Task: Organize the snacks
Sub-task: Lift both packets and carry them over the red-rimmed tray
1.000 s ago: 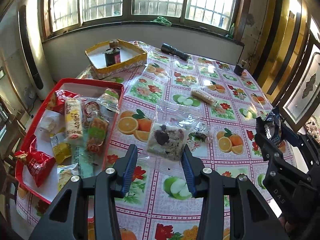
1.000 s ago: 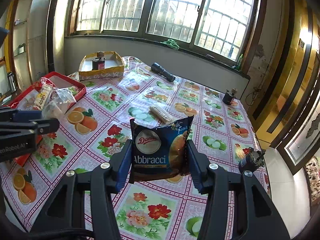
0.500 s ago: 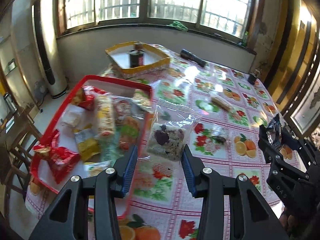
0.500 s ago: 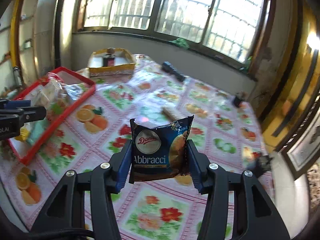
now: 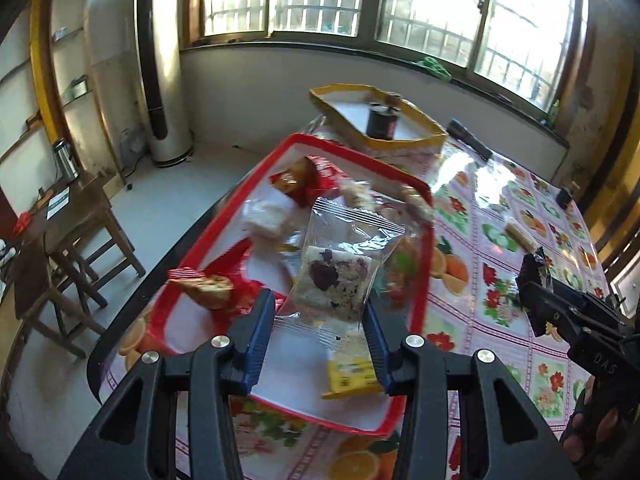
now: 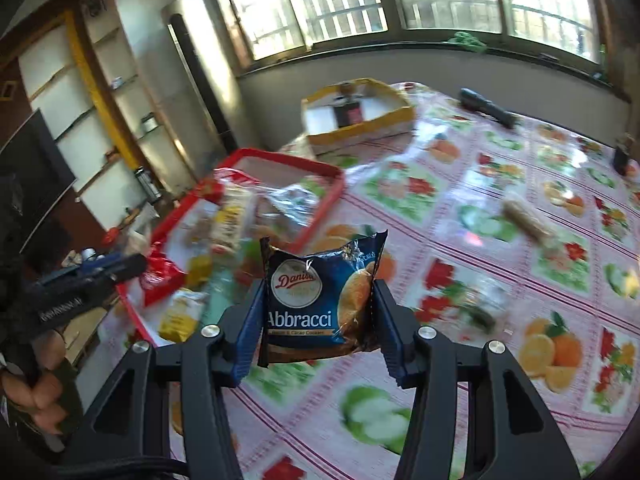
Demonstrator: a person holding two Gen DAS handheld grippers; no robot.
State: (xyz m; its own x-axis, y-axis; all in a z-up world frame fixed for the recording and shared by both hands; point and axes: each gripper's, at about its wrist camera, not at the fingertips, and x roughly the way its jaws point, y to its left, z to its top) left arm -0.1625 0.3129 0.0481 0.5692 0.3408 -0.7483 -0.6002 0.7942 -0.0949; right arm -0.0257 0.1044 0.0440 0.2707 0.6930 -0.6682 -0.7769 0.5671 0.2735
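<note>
Now carrying: left hand-held gripper (image 5: 318, 332) clamped on clear-wrapped cake (image 5: 334, 280) above red tray (image 5: 420, 280); right hand-held gripper (image 6: 316, 330) gripping Abbracci packet (image 6: 320, 300). Next, lower and release into tray.

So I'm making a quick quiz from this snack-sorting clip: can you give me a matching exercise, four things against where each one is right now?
Things:
1. blue Abbracci cookie bag
2. clear-wrapped cake
3. dark jar
4. wrapped snack bar

Places:
A. standing in the yellow box
B. clamped in the left gripper, over the red tray
C. lying loose on the tablecloth
D. clamped in the right gripper

Pairs: 1-D, 2-B, 3-A, 4-C
</note>
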